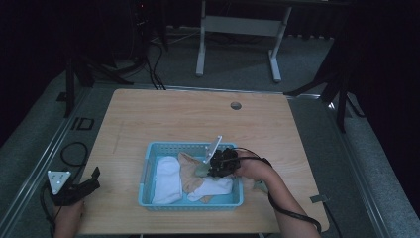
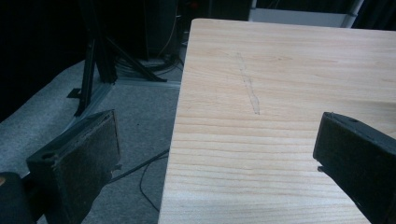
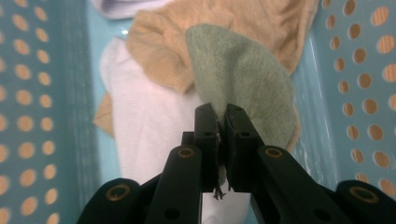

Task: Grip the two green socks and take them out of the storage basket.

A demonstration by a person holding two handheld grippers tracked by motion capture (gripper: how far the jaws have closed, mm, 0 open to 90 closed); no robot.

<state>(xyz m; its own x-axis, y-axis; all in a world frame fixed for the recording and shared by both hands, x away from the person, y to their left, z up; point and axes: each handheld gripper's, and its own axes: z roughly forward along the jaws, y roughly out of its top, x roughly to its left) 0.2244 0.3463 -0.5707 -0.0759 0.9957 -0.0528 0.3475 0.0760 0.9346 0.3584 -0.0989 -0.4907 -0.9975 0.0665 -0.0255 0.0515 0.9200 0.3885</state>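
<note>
Broadly, a light wooden desk [image 1: 163, 119] is seen from above, with a small round hole [image 1: 236, 105] near its far edge. A blue perforated basket [image 1: 148, 163] is set toward the near edge, slightly right of the middle. Inside it, a white sock [image 1: 166, 179] is laid along the left side, a tan sock [image 1: 189, 171] is bunched in the middle, and a second white sock [image 1: 214, 187] is stretched toward the near right corner of the basket. A green sock [image 3: 238, 74] is draped over the tan one near the basket's right wall.

The right hand-held gripper [image 3: 222, 123] is lowered into the basket, and its jaws are pressed together on an edge of the green sock, so the fabric is pinched between the pads.

The left hand-held gripper [image 1: 81, 186] is held over the near left corner of the desk, well apart from the basket; its jaws are spread wide with nothing between them, one over the floor and one over the desk.
</note>
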